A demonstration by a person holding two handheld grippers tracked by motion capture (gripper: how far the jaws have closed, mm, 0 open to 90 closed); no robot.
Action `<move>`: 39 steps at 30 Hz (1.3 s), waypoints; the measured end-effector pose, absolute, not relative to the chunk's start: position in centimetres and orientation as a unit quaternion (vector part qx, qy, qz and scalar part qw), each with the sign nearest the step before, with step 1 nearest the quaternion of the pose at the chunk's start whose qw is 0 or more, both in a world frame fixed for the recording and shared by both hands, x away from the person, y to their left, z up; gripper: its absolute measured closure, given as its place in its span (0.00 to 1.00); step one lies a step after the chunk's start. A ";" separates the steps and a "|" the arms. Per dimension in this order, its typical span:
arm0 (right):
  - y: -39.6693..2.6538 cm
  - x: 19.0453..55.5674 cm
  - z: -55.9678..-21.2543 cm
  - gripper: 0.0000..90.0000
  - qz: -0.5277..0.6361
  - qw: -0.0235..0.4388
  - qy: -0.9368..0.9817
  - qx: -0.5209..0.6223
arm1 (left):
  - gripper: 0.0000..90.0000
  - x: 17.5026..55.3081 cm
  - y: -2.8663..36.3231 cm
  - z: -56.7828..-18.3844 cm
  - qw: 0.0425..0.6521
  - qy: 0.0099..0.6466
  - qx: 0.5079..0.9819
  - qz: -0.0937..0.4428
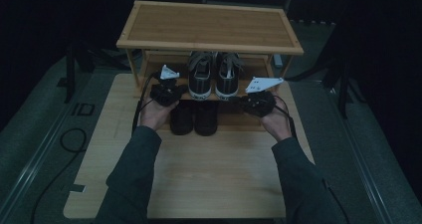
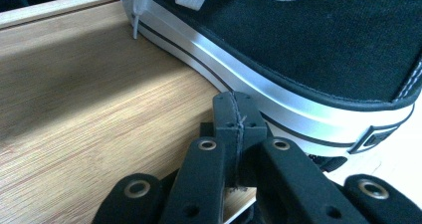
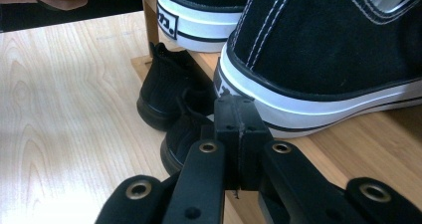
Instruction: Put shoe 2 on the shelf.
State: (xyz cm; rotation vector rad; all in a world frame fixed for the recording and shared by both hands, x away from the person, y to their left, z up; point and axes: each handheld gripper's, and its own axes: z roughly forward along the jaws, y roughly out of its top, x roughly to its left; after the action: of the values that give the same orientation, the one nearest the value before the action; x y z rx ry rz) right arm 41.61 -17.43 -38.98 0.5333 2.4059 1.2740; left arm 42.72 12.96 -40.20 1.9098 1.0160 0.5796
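A shoe rack (image 1: pixel 209 27) stands at the far end of the desk (image 1: pixel 199 179). On the rack's middle shelf (image 1: pixel 154 59), two sneakers (image 1: pixel 201 77) sit side by side, heels toward the person. Below them, at the rack's foot, a pair of boots (image 1: pixel 193 118) rests with heels toward the person. The left gripper (image 2: pixel 234 112) sits just left of the sneakers, at the sole of the left one; the right gripper (image 3: pixel 236 117) sits just right of them, at the right one's heel.

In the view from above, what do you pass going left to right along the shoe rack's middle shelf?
Left gripper → left sneaker → right sneaker → right gripper, each gripper with its jaws shut beside a sneaker.
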 end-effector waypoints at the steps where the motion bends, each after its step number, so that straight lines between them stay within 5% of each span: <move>1: -17.4 41.6 -39.0 1.00 0.452 0.181 0.853 0.189 | 1.00 42.7 13.0 -40.2 0.436 0.408 0.767 0.233; 39: -20.7 39.6 -42.1 0.97 0.438 0.164 0.859 0.208 | 1.00 41.7 12.6 -39.6 0.427 0.399 0.774 0.245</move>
State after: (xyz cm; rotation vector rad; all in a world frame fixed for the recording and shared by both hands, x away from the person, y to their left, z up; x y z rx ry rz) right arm 39.58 -20.70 -42.10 0.5939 2.4482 1.2496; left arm 41.73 12.59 -39.61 1.9337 0.9961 0.6112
